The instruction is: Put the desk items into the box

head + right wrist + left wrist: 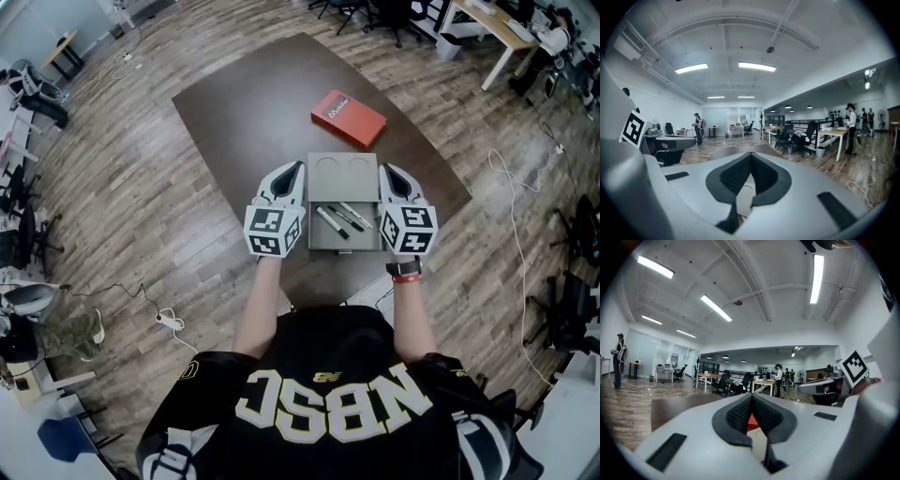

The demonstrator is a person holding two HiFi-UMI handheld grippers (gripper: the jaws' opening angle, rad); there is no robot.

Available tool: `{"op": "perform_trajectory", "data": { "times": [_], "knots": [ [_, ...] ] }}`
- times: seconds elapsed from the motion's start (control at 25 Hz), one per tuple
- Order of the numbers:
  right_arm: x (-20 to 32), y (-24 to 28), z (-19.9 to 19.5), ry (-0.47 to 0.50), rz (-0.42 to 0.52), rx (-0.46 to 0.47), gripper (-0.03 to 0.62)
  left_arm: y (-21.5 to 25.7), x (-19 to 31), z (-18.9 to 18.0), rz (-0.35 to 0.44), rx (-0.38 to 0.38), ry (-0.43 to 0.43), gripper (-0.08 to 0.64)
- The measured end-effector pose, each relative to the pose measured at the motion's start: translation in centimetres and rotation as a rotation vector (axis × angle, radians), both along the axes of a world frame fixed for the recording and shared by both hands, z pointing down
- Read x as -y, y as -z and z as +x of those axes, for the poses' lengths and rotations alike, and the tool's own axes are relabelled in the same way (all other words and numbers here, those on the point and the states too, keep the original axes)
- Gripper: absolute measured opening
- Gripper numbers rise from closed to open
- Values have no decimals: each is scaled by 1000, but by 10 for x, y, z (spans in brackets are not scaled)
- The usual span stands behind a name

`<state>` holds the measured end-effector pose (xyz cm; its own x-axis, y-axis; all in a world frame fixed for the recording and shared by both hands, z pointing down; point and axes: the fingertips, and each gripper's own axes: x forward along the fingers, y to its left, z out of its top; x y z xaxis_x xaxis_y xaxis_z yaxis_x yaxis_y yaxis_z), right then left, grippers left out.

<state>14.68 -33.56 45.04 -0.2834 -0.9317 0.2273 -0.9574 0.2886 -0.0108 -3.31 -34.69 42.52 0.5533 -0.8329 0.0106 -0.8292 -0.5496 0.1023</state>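
Note:
A grey box point(343, 161) sits near the front edge of the dark table point(244, 103). Several pens point(341, 217) lie in its near compartment, and its far part has two round recesses. A red book point(348, 118) lies on the table just beyond the box. My left gripper point(297, 167) hovers at the box's left edge and my right gripper point(385, 170) at its right edge. Both are raised, pointing away from me. In each gripper view the jaws meet, left gripper point(751, 397) and right gripper point(750, 156), shut with nothing held. A sliver of the red book point(751, 421) shows below the left jaws.
Wood floor surrounds the table, with a white cable point(511, 197) trailing at the right. Office chairs point(28, 234) stand at the left, and desks point(487, 28) at the far right. People stand at desks in the distance point(851, 126).

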Motion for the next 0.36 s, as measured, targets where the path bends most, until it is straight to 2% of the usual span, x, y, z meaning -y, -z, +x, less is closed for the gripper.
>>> {"op": "perform_trajectory", "data": {
  "times": [0.2,0.36],
  "knots": [
    [-3,-11,-7,30,-22,-7,9,-21,-4,-2,-44,8,13,15],
    [0,-21,-12,37,-34,-9,9,-68,-1,-6,-153,76,22,17]
  ]
}}
